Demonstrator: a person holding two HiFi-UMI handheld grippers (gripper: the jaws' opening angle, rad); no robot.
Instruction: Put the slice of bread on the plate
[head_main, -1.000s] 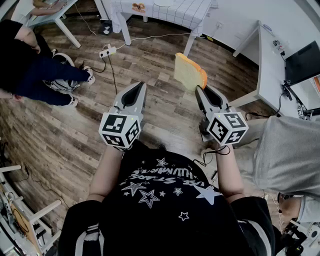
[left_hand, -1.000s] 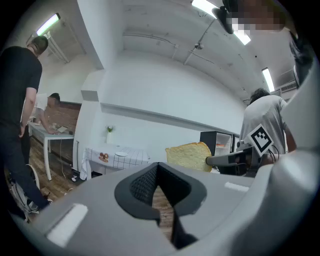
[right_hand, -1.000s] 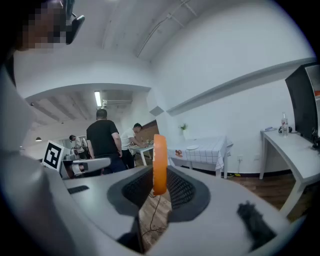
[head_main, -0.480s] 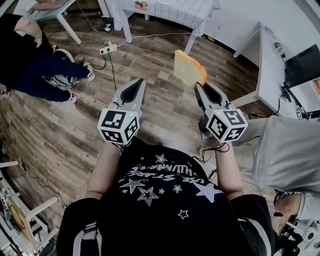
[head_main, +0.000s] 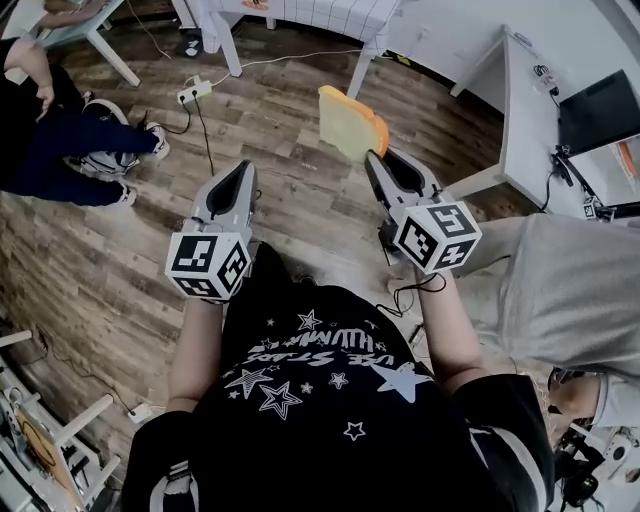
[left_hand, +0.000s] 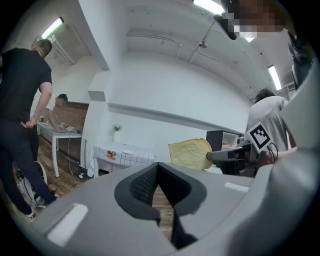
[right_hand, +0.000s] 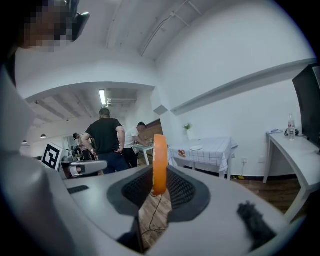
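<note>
Carry step. We held bread slice (head_main: 350, 122) upright over wood floor (head_main: 280, 120), pinched by right gripper (head_main: 377, 158); left gripper (head_main: 236, 170) closed, empty. Next, likely: reach plate (right_hand: 196, 148) on distant checked table (right_hand: 214, 151).

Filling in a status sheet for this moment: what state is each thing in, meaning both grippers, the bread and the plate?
left gripper: shut, empty.
right gripper: shut on the slice of bread.
slice of bread: held upright on edge, in the air.
plate: on the checked table, far off, no bread on it.
</note>
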